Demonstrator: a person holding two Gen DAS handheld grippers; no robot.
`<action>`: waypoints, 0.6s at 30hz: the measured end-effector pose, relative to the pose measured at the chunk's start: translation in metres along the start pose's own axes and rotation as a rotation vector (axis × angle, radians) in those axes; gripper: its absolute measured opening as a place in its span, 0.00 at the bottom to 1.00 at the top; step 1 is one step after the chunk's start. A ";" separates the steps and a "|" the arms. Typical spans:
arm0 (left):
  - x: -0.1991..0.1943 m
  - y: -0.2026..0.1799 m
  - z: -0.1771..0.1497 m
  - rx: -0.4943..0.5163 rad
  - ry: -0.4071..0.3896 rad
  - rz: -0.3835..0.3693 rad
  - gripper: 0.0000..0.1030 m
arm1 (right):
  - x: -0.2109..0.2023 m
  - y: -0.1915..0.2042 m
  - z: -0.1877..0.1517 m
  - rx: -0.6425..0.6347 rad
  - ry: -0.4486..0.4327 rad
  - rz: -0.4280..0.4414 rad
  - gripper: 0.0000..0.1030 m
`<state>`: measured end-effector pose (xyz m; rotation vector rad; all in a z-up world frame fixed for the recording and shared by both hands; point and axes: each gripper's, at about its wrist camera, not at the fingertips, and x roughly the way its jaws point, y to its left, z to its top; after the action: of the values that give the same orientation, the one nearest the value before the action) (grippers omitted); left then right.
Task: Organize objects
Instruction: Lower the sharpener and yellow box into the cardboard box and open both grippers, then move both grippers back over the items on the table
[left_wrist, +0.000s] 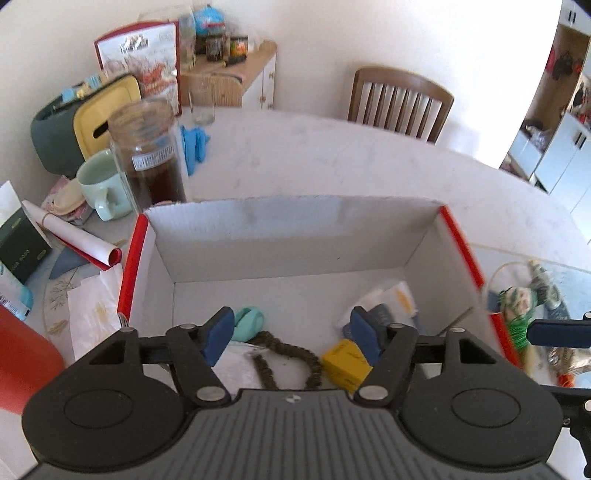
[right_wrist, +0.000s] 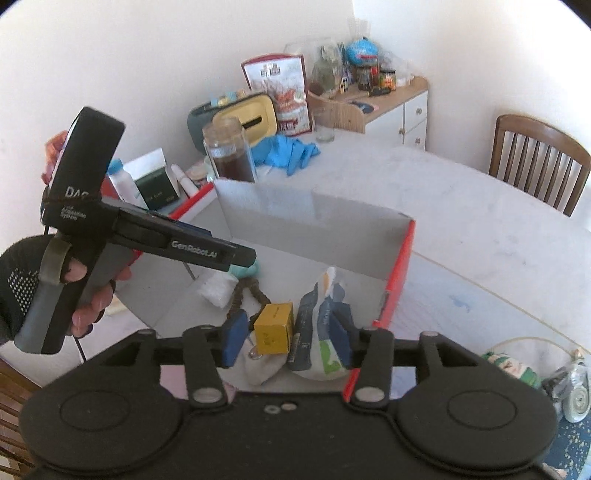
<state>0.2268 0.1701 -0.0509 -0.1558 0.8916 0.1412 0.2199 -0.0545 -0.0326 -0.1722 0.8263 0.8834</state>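
A white cardboard box with red edges stands open on the table. Inside lie a small yellow box, a brown woven cord, a teal object, a white packet and blue-white sachets. My left gripper hovers open and empty over the box's near side; it also shows in the right wrist view. My right gripper is open and empty above the yellow box and sachets.
A glass jar of brown powder, a mint mug, a rolled paper and a dark green box crowd the box's far left. A green bundle lies right of it. A wooden chair stands beyond the table.
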 end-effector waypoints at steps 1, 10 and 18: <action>-0.005 -0.003 -0.001 -0.003 -0.014 0.002 0.68 | -0.006 -0.002 -0.002 0.000 -0.009 0.003 0.54; -0.043 -0.050 -0.014 -0.002 -0.115 0.005 0.81 | -0.059 -0.027 -0.019 -0.002 -0.084 -0.008 0.75; -0.060 -0.089 -0.026 -0.022 -0.151 -0.016 0.81 | -0.095 -0.065 -0.040 0.044 -0.108 -0.024 0.92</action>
<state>0.1862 0.0743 -0.0134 -0.1705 0.7384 0.1457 0.2113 -0.1733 -0.0056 -0.0946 0.7412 0.8443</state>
